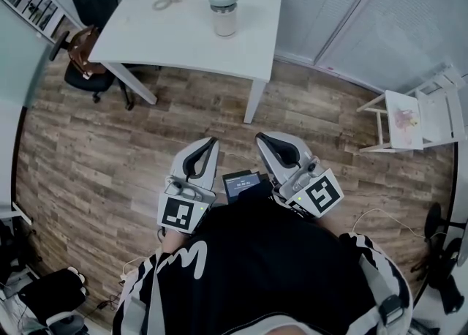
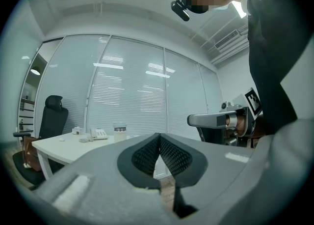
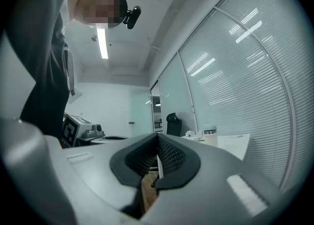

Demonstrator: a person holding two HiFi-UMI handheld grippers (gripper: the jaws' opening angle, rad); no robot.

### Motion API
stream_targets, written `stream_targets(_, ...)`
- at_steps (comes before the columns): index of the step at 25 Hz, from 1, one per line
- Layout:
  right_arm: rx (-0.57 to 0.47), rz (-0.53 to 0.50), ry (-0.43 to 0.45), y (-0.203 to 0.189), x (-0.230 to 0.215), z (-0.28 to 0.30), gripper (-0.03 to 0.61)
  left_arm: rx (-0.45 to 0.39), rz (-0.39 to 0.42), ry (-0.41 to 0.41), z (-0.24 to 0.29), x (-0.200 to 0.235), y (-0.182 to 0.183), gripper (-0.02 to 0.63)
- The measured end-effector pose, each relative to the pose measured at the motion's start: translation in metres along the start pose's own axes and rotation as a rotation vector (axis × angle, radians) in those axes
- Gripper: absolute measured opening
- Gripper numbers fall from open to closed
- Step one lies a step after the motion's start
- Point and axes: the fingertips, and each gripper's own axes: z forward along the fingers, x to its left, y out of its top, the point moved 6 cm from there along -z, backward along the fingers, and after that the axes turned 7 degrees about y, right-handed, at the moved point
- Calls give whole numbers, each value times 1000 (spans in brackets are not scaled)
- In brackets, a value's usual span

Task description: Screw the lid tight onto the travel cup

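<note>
**Short of the table: both grippers closed and empty**

In the head view, the left gripper (image 1: 210,143) and right gripper (image 1: 263,138) are held level and side by side before the person's torso, above the wood floor (image 1: 110,165). Both pairs of jaws are pressed together with nothing between them. The travel cup (image 1: 224,13), lid on top, is seen upright on the white table (image 1: 146,34), well apart from both. Only the gripper views show the window blinds (image 2: 132,96).
</note>
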Motion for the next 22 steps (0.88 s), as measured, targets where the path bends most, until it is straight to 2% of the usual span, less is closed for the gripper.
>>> stream_targets(14,1,21,0,-3,-13,-4,1,12,-3,-7,11,-6,0,2)
stream_targets(22,13,36,17,-10,-8,-10,0,27,-8,35,-2,-8,-3,2)
